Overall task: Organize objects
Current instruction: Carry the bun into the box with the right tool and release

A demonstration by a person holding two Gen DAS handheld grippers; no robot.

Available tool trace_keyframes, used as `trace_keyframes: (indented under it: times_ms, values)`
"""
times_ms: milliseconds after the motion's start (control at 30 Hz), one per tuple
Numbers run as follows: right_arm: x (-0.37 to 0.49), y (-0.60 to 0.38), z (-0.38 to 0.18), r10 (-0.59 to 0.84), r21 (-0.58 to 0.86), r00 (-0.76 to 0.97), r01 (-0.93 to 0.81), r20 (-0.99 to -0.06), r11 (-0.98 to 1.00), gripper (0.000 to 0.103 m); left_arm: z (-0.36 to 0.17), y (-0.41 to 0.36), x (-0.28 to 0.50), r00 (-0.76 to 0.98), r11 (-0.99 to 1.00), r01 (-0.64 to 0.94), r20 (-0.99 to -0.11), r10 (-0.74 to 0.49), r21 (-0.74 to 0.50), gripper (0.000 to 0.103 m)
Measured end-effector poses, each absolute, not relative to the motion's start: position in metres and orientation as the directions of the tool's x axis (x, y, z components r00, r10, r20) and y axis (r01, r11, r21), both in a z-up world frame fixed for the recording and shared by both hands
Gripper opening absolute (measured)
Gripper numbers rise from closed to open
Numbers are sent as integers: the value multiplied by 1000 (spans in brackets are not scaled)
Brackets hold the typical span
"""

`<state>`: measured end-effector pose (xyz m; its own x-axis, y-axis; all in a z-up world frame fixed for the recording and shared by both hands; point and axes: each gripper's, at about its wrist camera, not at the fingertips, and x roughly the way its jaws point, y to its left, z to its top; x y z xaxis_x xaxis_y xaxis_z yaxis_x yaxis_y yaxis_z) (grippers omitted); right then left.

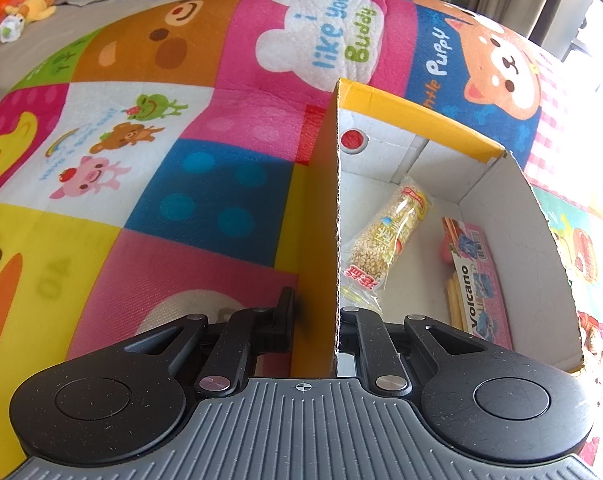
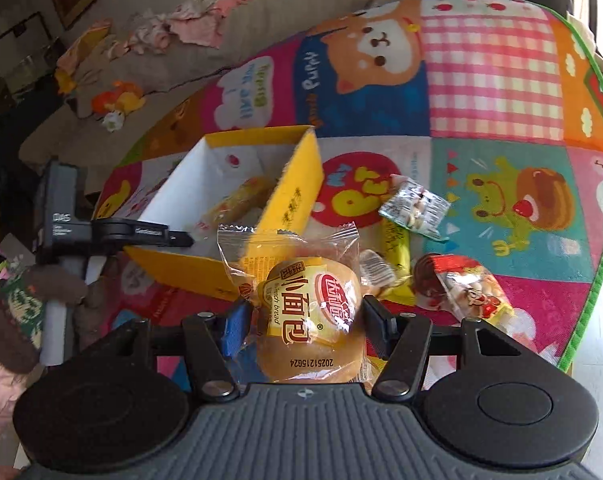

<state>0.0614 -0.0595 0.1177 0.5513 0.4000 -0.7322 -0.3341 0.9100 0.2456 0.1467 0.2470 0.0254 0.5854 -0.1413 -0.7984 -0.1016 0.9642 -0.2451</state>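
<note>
- Left gripper low in the middle of the left wrist view, pinched tight on the side wall of the yellow box, one finger outside, one inside.
- Yellow box standing on the colourful play mat, right of the middle in that view, white inside.
- In the box: a long puffed-grain snack pack lying near the held wall, and a pink "Volcano" snack box to its right by the far wall.
- Right gripper low in the middle of the right wrist view, squeezing a bread bun in a clear wrapper from both sides.
- Bun lifted up above the mat, in front of the near yellow wall of the box in the picture.
- On the mat to the right of the bun: a red and yellow snack bag, a small silvery snack pack higher up, and a yellow stick pack between them.
- Soft toys on the grey floor, upper left of the left wrist view.
- Other gripper's black body at the left edge of the right wrist view, touching the box's edge.
</note>
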Motion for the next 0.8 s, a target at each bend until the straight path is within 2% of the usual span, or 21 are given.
trace_keyframes:
  times_ms: [133, 333, 500, 633, 800]
  values:
    - [55, -37, 147, 471, 262, 576, -410, -668, 873, 59, 25, 247, 146, 586, 964, -102, -798, -142, -246, 14]
    - [98, 9, 177, 509, 249, 610, -462, -608, 851, 59, 25, 249, 148, 584, 963, -96, -797, -150, -252, 14]
    - [154, 55, 176, 495, 234, 615, -456, -614, 858, 59, 25, 248, 147, 587, 963, -97, -795, -149, -253, 14]
    - [199, 85, 160, 484, 286, 600, -400, -637, 871, 59, 24, 248, 147, 590, 961, -99, -793, -153, -258, 14]
    - [220, 109, 139, 458, 268, 589, -384, -666, 884, 60, 24, 251, 146, 592, 958, -97, -789, -163, -271, 15]
